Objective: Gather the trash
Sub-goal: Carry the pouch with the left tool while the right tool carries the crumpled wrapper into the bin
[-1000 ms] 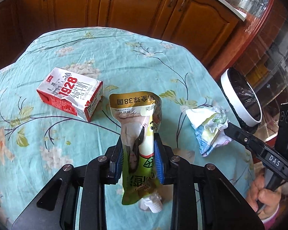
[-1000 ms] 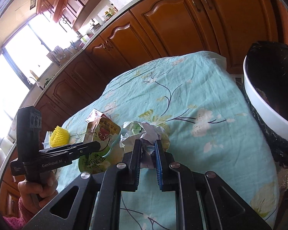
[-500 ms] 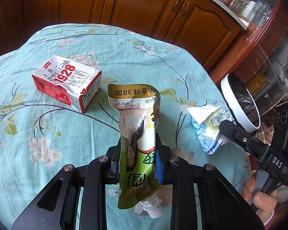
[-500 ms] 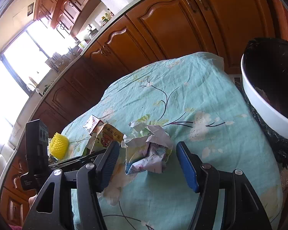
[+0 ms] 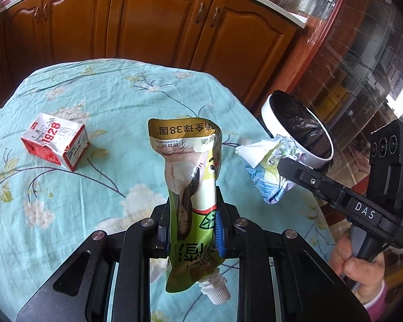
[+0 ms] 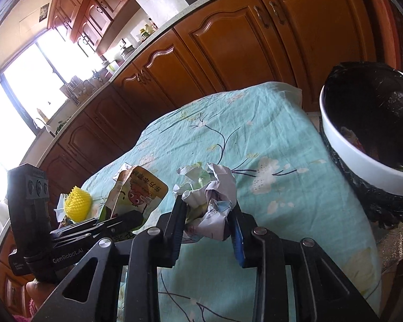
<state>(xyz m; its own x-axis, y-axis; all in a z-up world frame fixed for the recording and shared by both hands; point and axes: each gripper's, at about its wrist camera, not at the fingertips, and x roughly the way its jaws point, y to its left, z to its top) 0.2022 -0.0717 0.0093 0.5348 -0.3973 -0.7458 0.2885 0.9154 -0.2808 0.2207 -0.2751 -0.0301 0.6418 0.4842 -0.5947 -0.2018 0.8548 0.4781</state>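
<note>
The left gripper [image 5: 192, 226] is clamped on a green spouted drink pouch [image 5: 192, 185], held upright above the floral tablecloth [image 5: 115, 112]. The right gripper [image 6: 208, 221] pinches a crumpled paper wad [image 6: 211, 201], raised at the table's edge. Just beyond that edge stands the white bin [image 6: 362, 158], black-lined, with some scraps inside. A red-and-white milk carton [image 5: 56, 145] lies on the cloth, apart to the left.

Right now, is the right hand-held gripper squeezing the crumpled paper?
Touching. In the right wrist view, both fingers of the right hand-held gripper press against the sides of the crumpled paper, with no gap showing.
</note>
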